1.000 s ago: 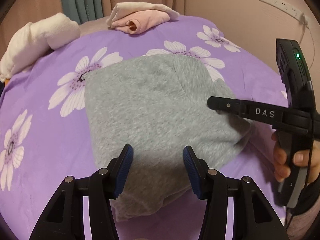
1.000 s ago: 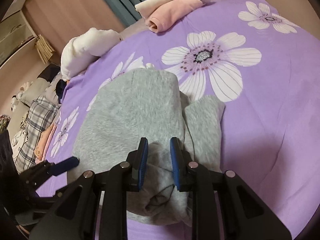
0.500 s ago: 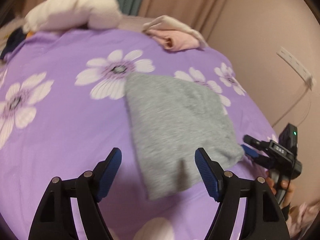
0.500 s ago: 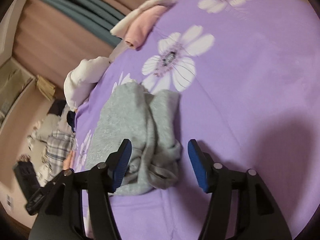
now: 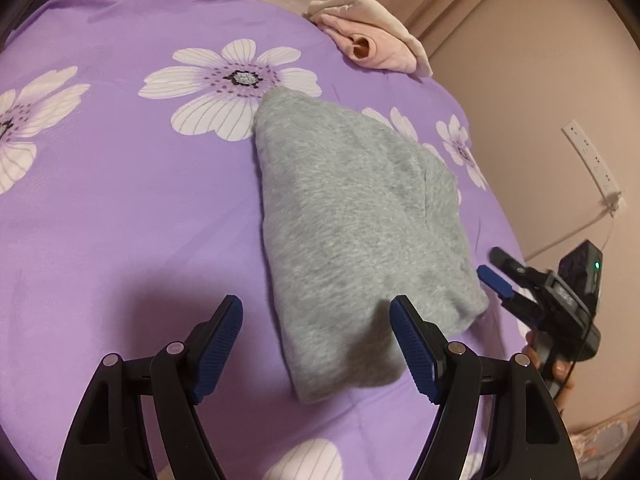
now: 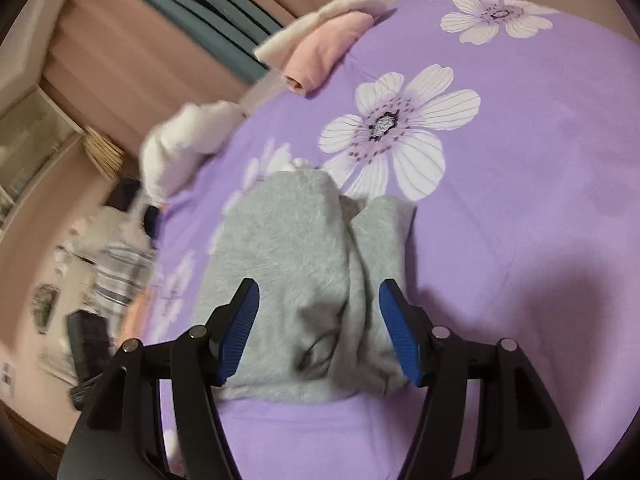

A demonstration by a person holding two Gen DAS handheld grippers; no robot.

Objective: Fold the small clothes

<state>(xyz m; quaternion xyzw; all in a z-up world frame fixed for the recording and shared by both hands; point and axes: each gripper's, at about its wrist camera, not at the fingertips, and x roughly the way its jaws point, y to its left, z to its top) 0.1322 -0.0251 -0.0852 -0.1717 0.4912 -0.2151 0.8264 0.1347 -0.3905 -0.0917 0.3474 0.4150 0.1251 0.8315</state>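
The folded grey garment (image 5: 352,232) lay on the purple sheet (image 5: 120,208); the left gripper (image 5: 316,344) and the right gripper (image 6: 318,328) both stood spread, gripping nothing.

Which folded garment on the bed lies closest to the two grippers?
The grey garment, lying right in front of both grippers; the pink and cream pile sits at the far edge.

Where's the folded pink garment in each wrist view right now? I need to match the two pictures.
Left wrist view: the folded pink garment lies at the upper right, on the far edge of the bed, beyond the grey garment.
Right wrist view: it lies top centre, blurred, under a cream cloth.
Shared landmark: the large white flower printed beside the grey garment's far end.
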